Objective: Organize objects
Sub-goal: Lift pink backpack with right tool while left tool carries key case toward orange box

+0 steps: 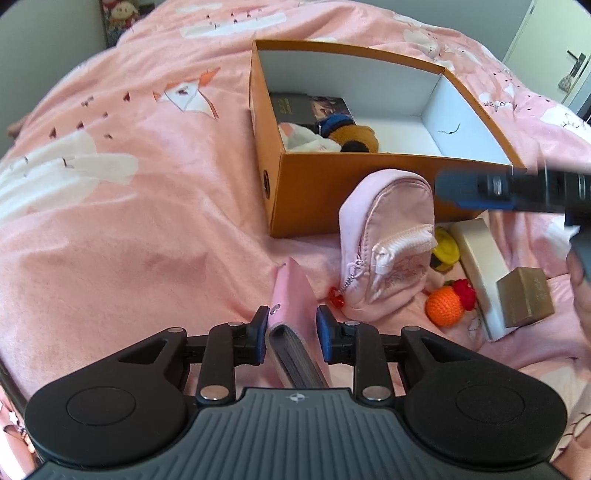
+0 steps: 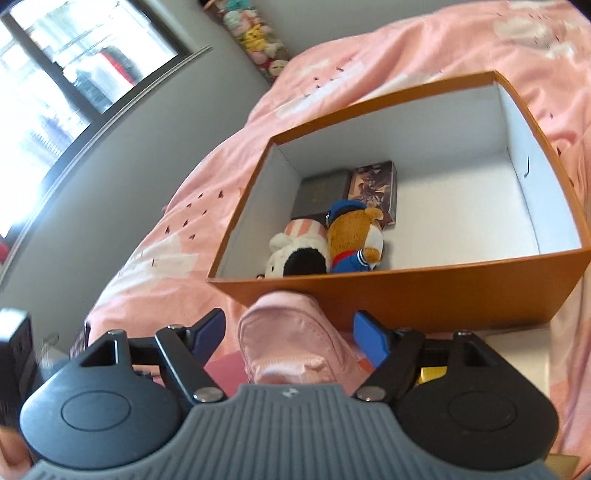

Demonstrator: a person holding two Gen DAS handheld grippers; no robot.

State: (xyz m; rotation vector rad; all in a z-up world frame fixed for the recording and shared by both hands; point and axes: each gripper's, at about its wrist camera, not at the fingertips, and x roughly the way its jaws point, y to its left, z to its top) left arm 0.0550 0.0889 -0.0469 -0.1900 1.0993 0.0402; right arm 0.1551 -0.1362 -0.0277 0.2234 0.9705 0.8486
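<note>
We saw a bed under a pink printed cover, grey walls, a bright window with dark frame, plush toys lined along the wall, a door with handle.

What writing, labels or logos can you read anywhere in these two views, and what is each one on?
No text is clear enough to quote.
Gold box: faint embossed marks on its side, too blurred to read.
Dark box inside the orange box: pale lettering on its lid, too small to read.
Orange box rim: tiny print on its right edge in the left wrist view, unreadable.
Picture box: artwork only, no legible words.
Each tool's grey body: a small round emblem, no letters.
</note>
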